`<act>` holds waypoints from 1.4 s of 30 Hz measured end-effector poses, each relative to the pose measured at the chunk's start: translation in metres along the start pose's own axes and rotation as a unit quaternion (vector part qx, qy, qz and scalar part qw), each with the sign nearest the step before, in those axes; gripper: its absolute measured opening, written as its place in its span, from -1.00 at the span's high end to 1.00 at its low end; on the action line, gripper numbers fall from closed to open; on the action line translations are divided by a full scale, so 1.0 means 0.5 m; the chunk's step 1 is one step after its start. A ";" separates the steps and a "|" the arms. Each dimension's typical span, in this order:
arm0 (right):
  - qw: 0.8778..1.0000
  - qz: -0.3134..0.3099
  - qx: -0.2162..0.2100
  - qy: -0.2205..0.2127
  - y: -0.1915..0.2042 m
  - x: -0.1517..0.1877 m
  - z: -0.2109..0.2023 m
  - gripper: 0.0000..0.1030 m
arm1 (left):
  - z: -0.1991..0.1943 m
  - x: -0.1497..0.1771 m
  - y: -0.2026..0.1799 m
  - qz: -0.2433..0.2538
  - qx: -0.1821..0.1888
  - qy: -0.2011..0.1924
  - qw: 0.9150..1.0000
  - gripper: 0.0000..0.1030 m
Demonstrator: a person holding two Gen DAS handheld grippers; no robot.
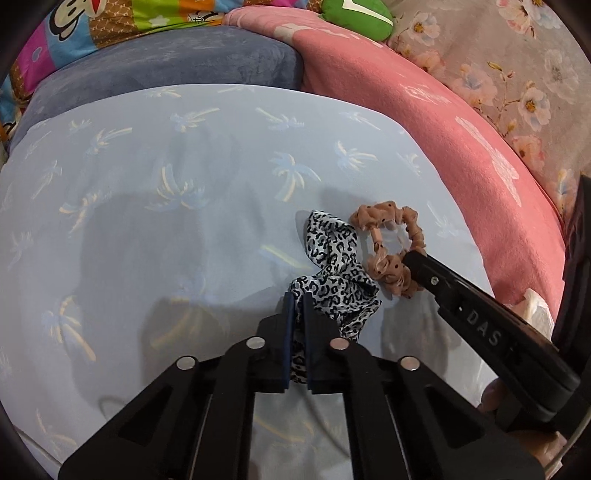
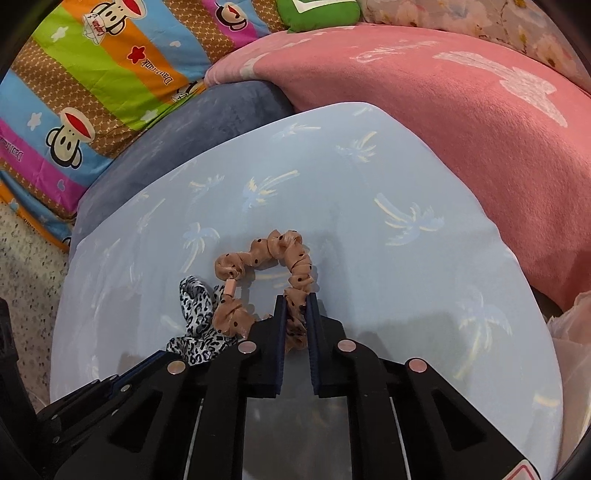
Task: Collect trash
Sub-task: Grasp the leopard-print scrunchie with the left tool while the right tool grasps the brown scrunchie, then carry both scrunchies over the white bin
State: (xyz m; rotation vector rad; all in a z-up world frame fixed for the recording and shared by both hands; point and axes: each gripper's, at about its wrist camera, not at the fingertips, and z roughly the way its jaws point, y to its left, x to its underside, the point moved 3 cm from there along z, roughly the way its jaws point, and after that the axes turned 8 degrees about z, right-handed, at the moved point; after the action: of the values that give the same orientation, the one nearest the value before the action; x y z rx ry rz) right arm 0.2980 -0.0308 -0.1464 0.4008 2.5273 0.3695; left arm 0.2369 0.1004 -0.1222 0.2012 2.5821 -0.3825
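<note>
Two fabric scrunchies lie side by side on a pale blue palm-print pillow. My left gripper is shut on the black-and-white leopard-print scrunchie, whose fabric is bunched between the pads. In the right wrist view that scrunchie shows at the lower left, with the left gripper behind it. My right gripper is shut on the near side of the tan dotted scrunchie. The left wrist view shows this gripper coming in from the right onto the tan scrunchie.
A pink blanket borders the pillow on the right. Behind it are a blue-grey cushion, a bright cartoon quilt and a green plush. A thin plastic bag lies at the right edge. Speckled floor shows left.
</note>
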 end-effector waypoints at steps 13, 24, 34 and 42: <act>0.998 0.015 -0.004 -0.058 -0.064 0.082 -0.218 0.83 | -0.104 0.059 -0.096 0.032 0.005 -0.025 0.999 0.94; 0.993 0.039 -0.015 -0.112 -0.149 0.125 -0.391 0.82 | -0.183 0.089 -0.210 0.081 0.024 -0.056 0.995 0.95; 0.986 0.071 -0.008 -0.153 -0.242 0.130 -0.490 0.82 | -0.211 0.097 -0.326 0.135 0.047 -0.075 0.987 0.94; 0.980 0.098 0.010 -0.173 -0.325 0.128 -0.533 0.82 | -0.211 0.097 -0.426 0.181 0.070 -0.080 0.978 0.94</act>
State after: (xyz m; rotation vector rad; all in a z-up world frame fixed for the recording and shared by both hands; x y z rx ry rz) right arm 0.0647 -0.2043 -0.0156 0.6653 2.1597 0.3169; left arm 0.0999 -0.0661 -0.0107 0.6520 2.2986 -0.4251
